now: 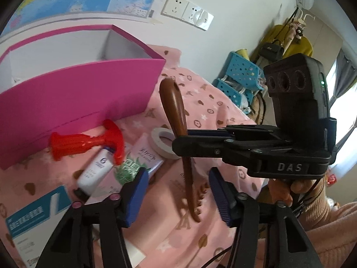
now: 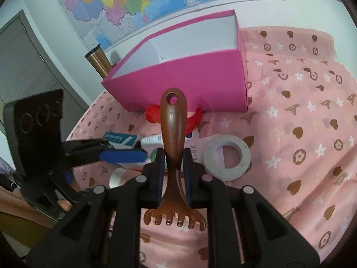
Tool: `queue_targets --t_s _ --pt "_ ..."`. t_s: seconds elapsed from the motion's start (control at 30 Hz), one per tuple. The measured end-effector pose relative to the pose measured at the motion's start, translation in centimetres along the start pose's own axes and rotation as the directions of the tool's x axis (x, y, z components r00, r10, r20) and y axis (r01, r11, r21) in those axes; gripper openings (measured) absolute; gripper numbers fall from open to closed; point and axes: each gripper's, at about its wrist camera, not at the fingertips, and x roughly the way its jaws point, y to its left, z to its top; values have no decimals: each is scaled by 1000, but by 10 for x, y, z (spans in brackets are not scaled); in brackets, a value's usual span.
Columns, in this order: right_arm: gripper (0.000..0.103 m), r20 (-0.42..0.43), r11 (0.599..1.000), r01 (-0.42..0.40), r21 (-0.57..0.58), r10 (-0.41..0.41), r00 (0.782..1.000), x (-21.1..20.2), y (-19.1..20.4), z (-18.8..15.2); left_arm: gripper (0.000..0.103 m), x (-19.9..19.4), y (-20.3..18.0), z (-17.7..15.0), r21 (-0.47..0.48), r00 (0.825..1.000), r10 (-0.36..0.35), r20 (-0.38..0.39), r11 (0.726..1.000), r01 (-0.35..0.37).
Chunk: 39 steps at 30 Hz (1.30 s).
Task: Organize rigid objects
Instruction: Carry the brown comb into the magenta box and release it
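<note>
My right gripper (image 2: 173, 156) is shut on a brown rake-shaped comb (image 2: 173, 120), handle pointing away toward the open pink box (image 2: 189, 82), teeth toward the camera. In the left wrist view the comb (image 1: 176, 109) hangs upright above the pink cloth, clamped at mid-handle by the right gripper (image 1: 178, 143). My left gripper (image 1: 176, 192) is open, its blue pads either side of the comb's lower end without touching it. A red T-handled tool (image 1: 89, 143), a white tube (image 1: 96, 172), a pink tube (image 1: 145, 154) and a tape roll (image 2: 227, 156) lie in front of the box.
A blue-and-white carton (image 1: 38, 210) lies at the near left on the pink patterned cloth (image 2: 301, 134). A steel flask (image 2: 99, 63) stands behind the box's left corner. Blue perforated baskets (image 1: 241, 73) stand beyond the table's right edge. A person's sleeve (image 1: 330, 223) is at lower right.
</note>
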Motion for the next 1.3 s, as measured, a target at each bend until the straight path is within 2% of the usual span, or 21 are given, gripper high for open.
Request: queue_targets --t_s 0.1,0.27,0.57,0.77,1.0,1.3 --pt "18 21 1000 -8 -7 8 1000 -5 3 5 39 3 1 7 0 1000 -4 6 1000 4" --pt "18 72 999 -18 -36 20 997 -16 10 22 32 -6 -2 27 31 999 16 51 999 -18" --pt "18 186 993 17 -115 5 982 -35 24 86 29 -32 -7 83 103 986 65 151 991 -81" --pt "18 223 993 34 -110 -9 975 -29 17 132 29 -33 8 120 84 984 75 160 993 -89" --pt "18 192 997 60 -55 -49 980 3 -6 161 29 -15 28 141 38 987 102 122 994 -107" --pt "18 101 993 114 1 -113 988 50 -35 168 28 15 56 147 -49 994 102 45 994 -100"
